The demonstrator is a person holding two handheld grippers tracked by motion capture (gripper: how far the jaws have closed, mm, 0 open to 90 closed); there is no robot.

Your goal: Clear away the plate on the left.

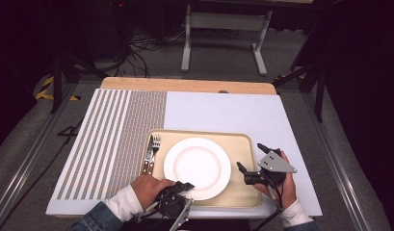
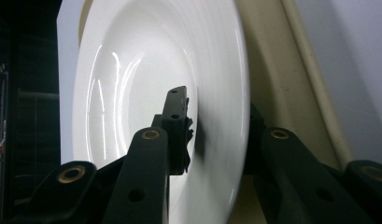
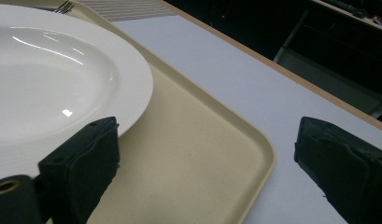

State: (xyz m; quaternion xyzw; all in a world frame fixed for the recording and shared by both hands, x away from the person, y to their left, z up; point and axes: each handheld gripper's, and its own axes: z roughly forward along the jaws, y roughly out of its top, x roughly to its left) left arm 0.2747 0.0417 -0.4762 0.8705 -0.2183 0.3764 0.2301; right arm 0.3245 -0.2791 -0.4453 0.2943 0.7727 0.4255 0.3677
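My left hand-held gripper [image 1: 181, 188] sits at the near rim of the plate [image 1: 197, 167], a round, glossy white piece of glazed ware with a broad flat rim and a shallow well that throws back streaks of light. In the left gripper view its matte black jaws straddle that rim, one above the smooth face and one beneath the edge; I cannot tell whether the pads actually press on it.

The plate rests in the middle of a rectangular tray [image 1: 242, 144], a dull beige plastic with rounded corners and a low raised lip. A fork [image 1: 155, 147] and a knife [image 1: 148, 155] with dark handles lie side by side along the tray's left edge, just beside the plate.

My right hand-held gripper [image 1: 249, 160] hovers at the tray's right edge with its padded, blocky black jaws wide apart and nothing between them; one hangs above the tray by the plate's rim, the other above the counter.

The counter [image 1: 223, 110] has a smooth pale sheet over a wooden top, and a woven striped placemat [image 1: 117, 130] lies at its left.
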